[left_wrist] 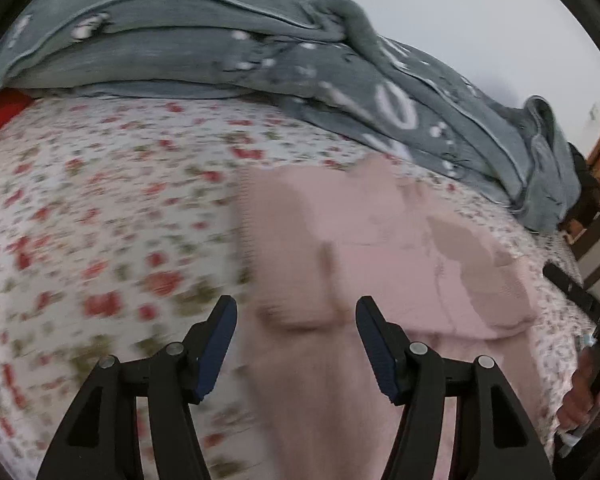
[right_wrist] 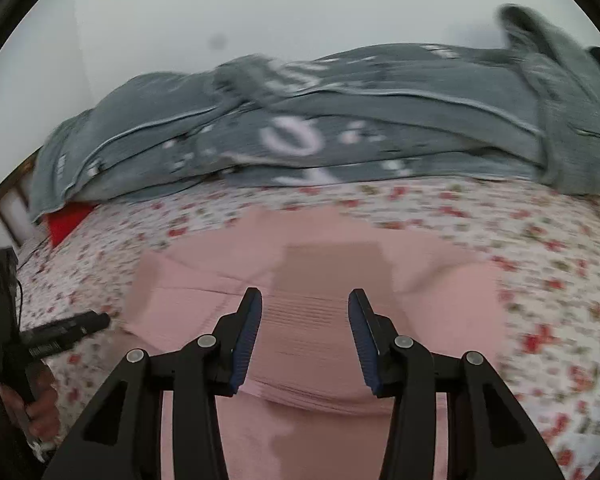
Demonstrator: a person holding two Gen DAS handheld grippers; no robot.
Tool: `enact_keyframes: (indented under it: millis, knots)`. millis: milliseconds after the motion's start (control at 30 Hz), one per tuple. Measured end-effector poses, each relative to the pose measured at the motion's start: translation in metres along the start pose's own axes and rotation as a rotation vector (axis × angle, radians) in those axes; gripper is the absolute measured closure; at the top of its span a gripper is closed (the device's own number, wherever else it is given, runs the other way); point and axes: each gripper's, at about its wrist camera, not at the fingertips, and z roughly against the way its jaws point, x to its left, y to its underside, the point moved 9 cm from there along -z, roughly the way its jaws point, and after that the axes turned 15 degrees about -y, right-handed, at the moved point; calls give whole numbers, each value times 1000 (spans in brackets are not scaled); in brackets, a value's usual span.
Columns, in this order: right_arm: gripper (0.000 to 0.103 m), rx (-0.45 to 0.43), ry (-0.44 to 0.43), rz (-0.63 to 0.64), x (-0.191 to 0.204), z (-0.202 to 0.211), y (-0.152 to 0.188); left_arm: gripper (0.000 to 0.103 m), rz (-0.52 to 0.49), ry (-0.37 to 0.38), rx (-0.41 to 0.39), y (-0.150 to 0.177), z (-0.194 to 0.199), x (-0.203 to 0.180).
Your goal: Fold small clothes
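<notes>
A small pink garment (left_wrist: 380, 248) lies partly folded on the flowered bedsheet (left_wrist: 100, 200). In the left wrist view my left gripper (left_wrist: 296, 312) hovers over its near left part, jaws open, nothing pinched between them. The right wrist view shows the same pink garment (right_wrist: 316, 280) spread below my right gripper (right_wrist: 305, 304), whose jaws stand apart above a ribbed band of the cloth without pressing on it. Both views are blurred by motion.
A rumpled grey blanket (left_wrist: 220, 40) with white lettering lies along the far side of the bed, and a red item (right_wrist: 66, 220) pokes out beneath it. A hand holding the other gripper (left_wrist: 588, 384) shows at the right edge. A wooden bed frame (right_wrist: 4, 208) stands at left.
</notes>
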Motion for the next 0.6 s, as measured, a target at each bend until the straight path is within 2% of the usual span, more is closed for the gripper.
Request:
enact_keyframes:
  millis: [67,200,267,400,433,467,500,600]
  knots:
    - [59,-5,27,-10,-21,15,6,43,-8,21,3,-5,-7,-15]
    - [59,-6,65,-17,-51,37,22,45,-32,14,22,-12,-27,-34]
    - [59,-9,74,-16,-58,41,26,53,-48,0,36,-14,-40,-41]
    - [59,-14,78,-22,-70,47,34,56,-58,-53,35,-17,-56,-45]
    - [59,-16,76,-25,-72,48,35,62,-63,-62,34,-17,-56,-47]
    - [59,-17,76,-27,-74,49,36,84,-75,-64,32,-16,-55,-49]
    - [59,-18,78,-30,-75,47,36,94,-92,-70,27,-14,-53,-53]
    - [59,-18,84,-46,-81,47,38,96,-91,-78,-13,-19,-41,-50]
